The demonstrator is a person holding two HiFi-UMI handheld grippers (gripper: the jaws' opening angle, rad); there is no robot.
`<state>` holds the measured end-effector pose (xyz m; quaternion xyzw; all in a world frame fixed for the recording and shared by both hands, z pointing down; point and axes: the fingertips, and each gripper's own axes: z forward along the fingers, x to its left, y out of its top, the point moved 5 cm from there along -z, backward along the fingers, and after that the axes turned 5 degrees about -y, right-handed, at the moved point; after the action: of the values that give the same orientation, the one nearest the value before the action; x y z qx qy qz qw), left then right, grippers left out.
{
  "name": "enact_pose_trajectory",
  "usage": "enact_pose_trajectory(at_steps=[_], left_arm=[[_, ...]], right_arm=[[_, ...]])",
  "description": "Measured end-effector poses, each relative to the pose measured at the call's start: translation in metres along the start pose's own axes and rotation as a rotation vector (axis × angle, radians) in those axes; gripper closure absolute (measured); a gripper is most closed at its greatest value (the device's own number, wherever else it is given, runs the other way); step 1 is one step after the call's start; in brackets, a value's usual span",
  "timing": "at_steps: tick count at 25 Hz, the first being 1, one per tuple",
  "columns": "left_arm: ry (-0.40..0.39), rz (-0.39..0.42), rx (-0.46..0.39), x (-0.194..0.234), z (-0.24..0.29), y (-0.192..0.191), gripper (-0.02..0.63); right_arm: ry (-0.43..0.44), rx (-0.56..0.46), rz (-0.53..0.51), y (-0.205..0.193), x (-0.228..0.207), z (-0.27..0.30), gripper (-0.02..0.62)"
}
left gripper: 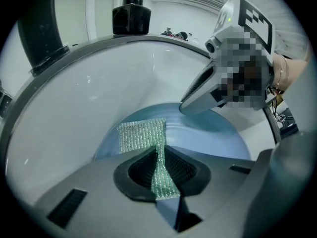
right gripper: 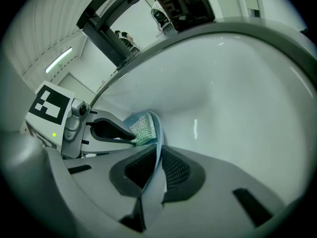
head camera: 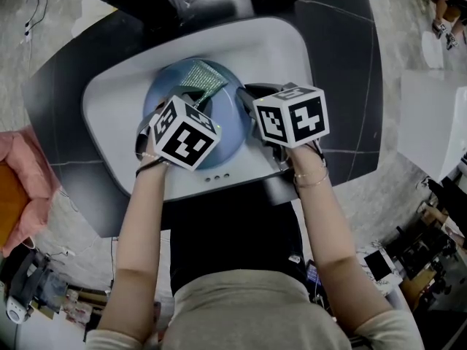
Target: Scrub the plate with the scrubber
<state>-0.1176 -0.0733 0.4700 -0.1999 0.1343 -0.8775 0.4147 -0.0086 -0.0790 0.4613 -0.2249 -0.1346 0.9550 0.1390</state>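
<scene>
White and smooth, the sink (head camera: 109,100) sits in a dark desk (head camera: 343,64), and both grippers reach down into it.

The left gripper (left gripper: 161,175) is pinched tight on a strip of the green mesh scrubber (left gripper: 141,135). The rest of the scrubber fans out just past its tips and lies flat on the blue plate (left gripper: 208,138). Holding it by one end lets the wide part rub the plate. That looks like the reason for this grip.

The right gripper (right gripper: 153,170) has its jaws nearly together, with the thin edge of the plate squeezed between them. From that gripper the plate shows as a thin blue line running away from the tips. The scrubber sits just past them, where the other gripper meets the plate. I think this hold is there so the plate does not slide or spin while it gets rubbed. So the scrubbing looks under way, with one gripper to steady and one to scrub.

Further out from both grippers, the sink curves up all around the plate, shiny and bare. Beyond its far rim stands a black tap (right gripper: 106,26). Around the desk is a gray floor (head camera: 58,28) with some wires, and a pink thing (head camera: 22,166) lies off beyond the left gripper.
</scene>
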Motion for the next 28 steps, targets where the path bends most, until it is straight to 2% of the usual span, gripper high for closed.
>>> enact_pose_trajectory(at_steps=[6, 16, 21, 28], left_arm=[[0.008, -0.061, 0.031, 0.014, -0.005, -0.014, 0.538], [0.036, -0.083, 0.123, 0.023, -0.015, -0.036, 0.54], [0.037, -0.062, 0.157, 0.019, -0.018, -0.041, 0.538], [-0.019, -0.048, 0.189, 0.006, -0.023, -0.051, 0.538]], right_arm=[[0.001, 0.004, -0.005, -0.001, 0.0, 0.001, 0.549], [-0.004, 0.01, -0.025, 0.004, 0.003, 0.002, 0.551], [-0.006, 0.017, -0.038, 0.006, 0.004, 0.004, 0.551], [0.002, 0.012, 0.0, 0.003, 0.001, 0.004, 0.552]])
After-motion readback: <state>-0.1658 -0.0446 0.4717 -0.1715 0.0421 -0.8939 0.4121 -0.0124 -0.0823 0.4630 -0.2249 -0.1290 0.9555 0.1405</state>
